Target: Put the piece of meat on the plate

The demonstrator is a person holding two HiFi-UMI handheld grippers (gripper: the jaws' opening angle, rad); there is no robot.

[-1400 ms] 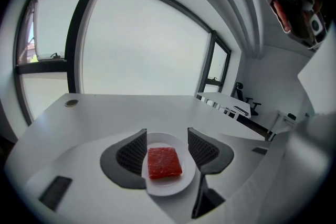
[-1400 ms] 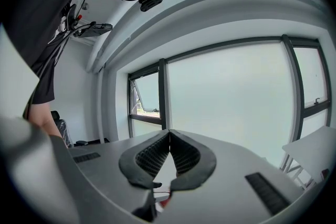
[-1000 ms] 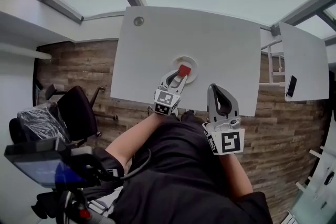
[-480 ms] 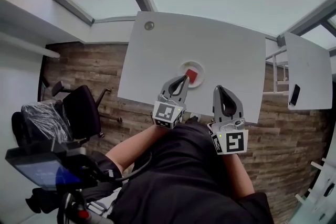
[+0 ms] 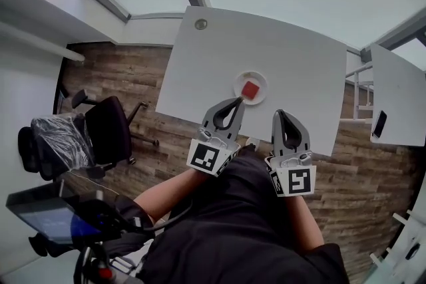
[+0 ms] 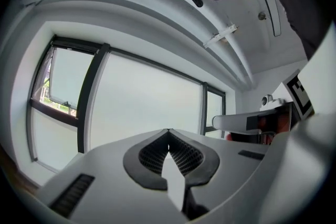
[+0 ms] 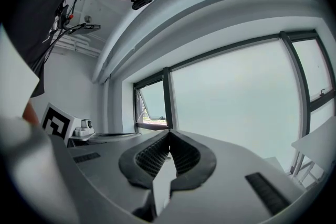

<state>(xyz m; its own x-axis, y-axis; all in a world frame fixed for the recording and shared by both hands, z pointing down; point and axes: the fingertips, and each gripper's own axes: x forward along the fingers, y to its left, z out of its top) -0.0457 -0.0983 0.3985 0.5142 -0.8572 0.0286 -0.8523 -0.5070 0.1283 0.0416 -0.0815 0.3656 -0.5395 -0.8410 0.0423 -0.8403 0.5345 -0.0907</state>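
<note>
Change: a second back the left tongs had the red piece of meat at their tips, right over the plate. Now the meat lies loose on the plate and those tongs have drawn back toward the person.

Left tongs: jaws together, ribbed pads meeting tip to tip, nothing between them. They have just closed on empty air after letting go.

Right tongs: jaws together as well, and empty. Held alongside the left pair, much where they were before.

Meat: flat on the plate, about in its middle, not hanging over the rim as far as I can tell.

Plate: small, round and white, on the white counter, close to the edge nearest the person.

Meat against tongs: it sits just beyond the left tips and a touch to their right, with a clear gap and no contact. The right tips are further off, to its right and nearer the person. Seen from above, the meat falls roughly between the lines of the two pairs, closer to the left.

Gripper views: both look out at the windows; neither shows meat or plate.

Reading: I judge the placing done, since the meat rests on the plate and is free of both tongs.

Left to do: nothing that I can see to pick up.
</note>
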